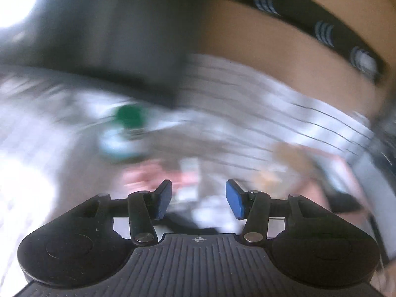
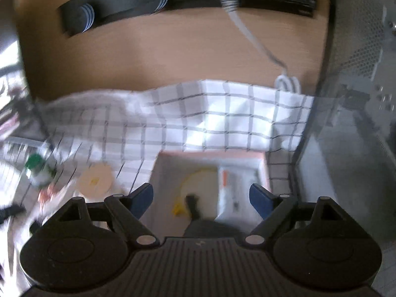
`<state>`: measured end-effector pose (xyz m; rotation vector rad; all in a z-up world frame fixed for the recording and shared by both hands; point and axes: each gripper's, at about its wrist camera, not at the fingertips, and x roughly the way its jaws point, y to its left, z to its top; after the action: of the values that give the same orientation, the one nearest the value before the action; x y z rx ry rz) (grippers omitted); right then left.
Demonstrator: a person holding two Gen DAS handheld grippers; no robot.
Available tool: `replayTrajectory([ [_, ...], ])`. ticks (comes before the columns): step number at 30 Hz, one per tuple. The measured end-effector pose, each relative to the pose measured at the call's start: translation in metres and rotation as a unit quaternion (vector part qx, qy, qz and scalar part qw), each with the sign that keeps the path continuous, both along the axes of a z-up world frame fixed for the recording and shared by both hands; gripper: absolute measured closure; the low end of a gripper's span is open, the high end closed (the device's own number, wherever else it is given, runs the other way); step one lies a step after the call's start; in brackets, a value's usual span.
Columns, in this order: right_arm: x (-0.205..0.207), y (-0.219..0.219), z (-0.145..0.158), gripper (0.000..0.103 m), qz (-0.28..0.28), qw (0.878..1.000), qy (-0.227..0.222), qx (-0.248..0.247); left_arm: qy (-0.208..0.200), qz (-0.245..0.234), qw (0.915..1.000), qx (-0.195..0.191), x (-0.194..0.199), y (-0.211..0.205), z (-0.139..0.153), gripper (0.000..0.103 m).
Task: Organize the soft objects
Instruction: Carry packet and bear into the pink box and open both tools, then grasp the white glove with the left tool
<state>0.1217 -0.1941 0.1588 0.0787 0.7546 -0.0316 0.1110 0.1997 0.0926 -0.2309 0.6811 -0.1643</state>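
Two bottles point(image 2: 37, 170), round pad point(image 2: 95, 180) beside box point(image 2: 210, 154).

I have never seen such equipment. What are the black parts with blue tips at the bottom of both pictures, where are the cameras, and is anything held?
Each picture comes from a camera mounted on a handheld gripper, looking forward along its two fingers. A person carries one gripper in each hand. The left gripper and the right gripper are both open and hold nothing. The left view is badly blurred. The right view shows a checked cloth on a wooden surface, and on it a pink-rimmed box with a white packet and something yellow inside. Left of the box lie a pale round disc and a green-capped bottle.
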Motion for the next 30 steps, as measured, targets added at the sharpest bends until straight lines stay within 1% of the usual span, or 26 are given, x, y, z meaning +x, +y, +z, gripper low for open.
replayTrajectory([
  [2,-0.018,0.015,-0.010,0.017,0.010,1.000,-0.010,-0.003,0.005,0.042,0.9990,-0.015,-0.004,0.029,-0.002,0.050],
  [4,-0.036,0.031,-0.025,0.015,0.013,1.000,-0.022,0.013,0.004,0.046,0.9986,-0.028,-0.007,0.043,-0.002,0.050],
  [7,-0.052,0.047,-0.044,0.014,0.026,0.998,-0.016,0.051,0.006,0.007,0.9995,-0.030,-0.008,0.041,-0.003,0.050],
  [9,-0.056,0.061,-0.056,0.014,0.037,0.998,0.004,0.060,0.012,-0.022,0.9993,-0.029,-0.006,0.028,-0.006,0.050],
  [11,-0.060,0.073,-0.061,0.014,0.050,0.997,0.015,0.048,0.017,-0.047,0.9983,-0.029,0.000,0.015,-0.010,0.050],
  [13,-0.064,0.084,-0.062,0.014,0.066,0.997,0.016,0.024,0.022,-0.057,0.9978,-0.026,0.006,0.003,-0.015,0.050],
  [15,-0.066,0.093,-0.064,0.014,0.070,0.997,0.017,0.002,0.032,-0.068,0.9968,-0.029,0.017,-0.008,-0.019,0.050],
  [17,-0.067,0.096,-0.066,0.014,0.068,0.997,0.026,-0.004,0.040,-0.076,0.9960,-0.025,0.034,-0.020,-0.022,0.050],
  [19,-0.069,0.096,-0.072,0.014,0.069,0.997,0.039,-0.003,0.050,-0.075,0.9959,-0.013,0.053,-0.031,-0.026,0.050],
  [23,-0.077,0.103,-0.085,0.014,0.080,0.995,0.058,-0.016,0.089,-0.068,0.9933,0.026,0.090,-0.057,-0.037,0.050],
  [25,-0.081,0.107,-0.093,0.014,0.084,0.994,0.066,-0.032,0.103,-0.078,0.9903,0.050,0.101,-0.071,-0.045,0.050],
  [27,-0.083,0.108,-0.102,0.014,0.084,0.993,0.078,-0.037,0.118,-0.088,0.9855,0.085,0.108,-0.084,-0.053,0.049],
  [28,-0.083,0.108,-0.105,0.014,0.084,0.992,0.085,-0.037,0.120,-0.089,0.9838,0.100,0.110,-0.088,-0.057,0.047],
  [30,-0.082,0.107,-0.109,0.014,0.084,0.992,0.091,-0.037,0.118,-0.088,0.9820,0.117,0.112,-0.093,-0.060,0.046],
])
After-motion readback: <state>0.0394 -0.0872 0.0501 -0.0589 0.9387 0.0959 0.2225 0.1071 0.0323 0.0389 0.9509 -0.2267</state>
